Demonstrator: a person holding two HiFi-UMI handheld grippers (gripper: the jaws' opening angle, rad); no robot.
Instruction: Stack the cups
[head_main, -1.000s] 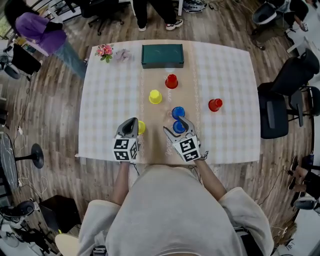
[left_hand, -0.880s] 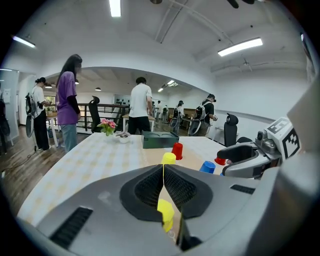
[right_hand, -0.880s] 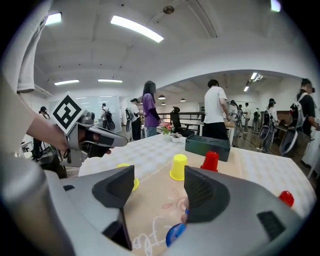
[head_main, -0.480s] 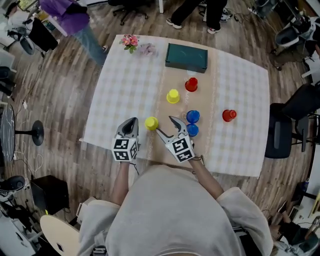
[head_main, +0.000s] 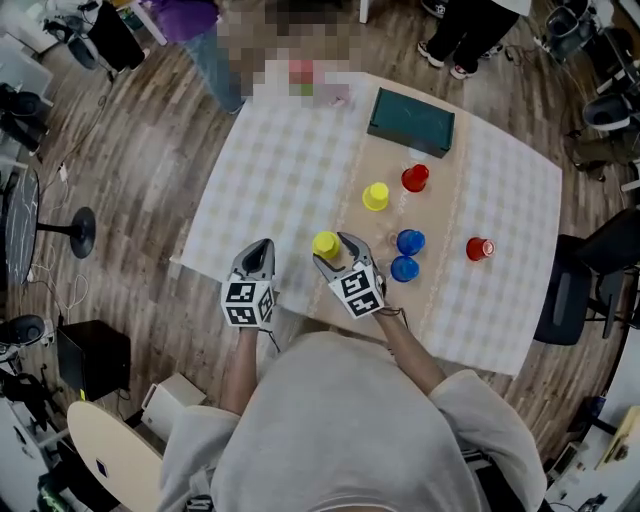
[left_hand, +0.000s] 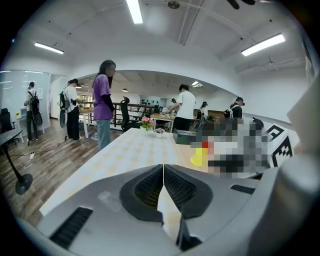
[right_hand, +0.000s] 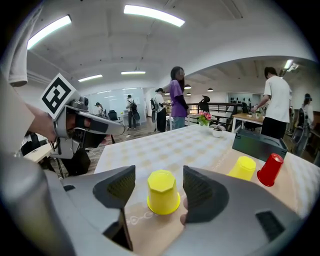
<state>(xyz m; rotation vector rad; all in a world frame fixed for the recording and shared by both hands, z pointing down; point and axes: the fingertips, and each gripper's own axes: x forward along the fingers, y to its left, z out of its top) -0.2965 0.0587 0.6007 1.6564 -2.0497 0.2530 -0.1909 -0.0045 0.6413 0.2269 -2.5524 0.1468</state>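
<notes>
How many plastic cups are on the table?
6. One yellow plastic cup between the right gripper's open jaws, another yellow cup mid-table, a red cup near the dark green box, two blue cups together, a second red cup alone at right. None seems hidden.

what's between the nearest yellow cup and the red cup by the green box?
The other yellow cup, upside down, sits between the nearest yellow cup and that red cup; the head view shows it best.
</notes>
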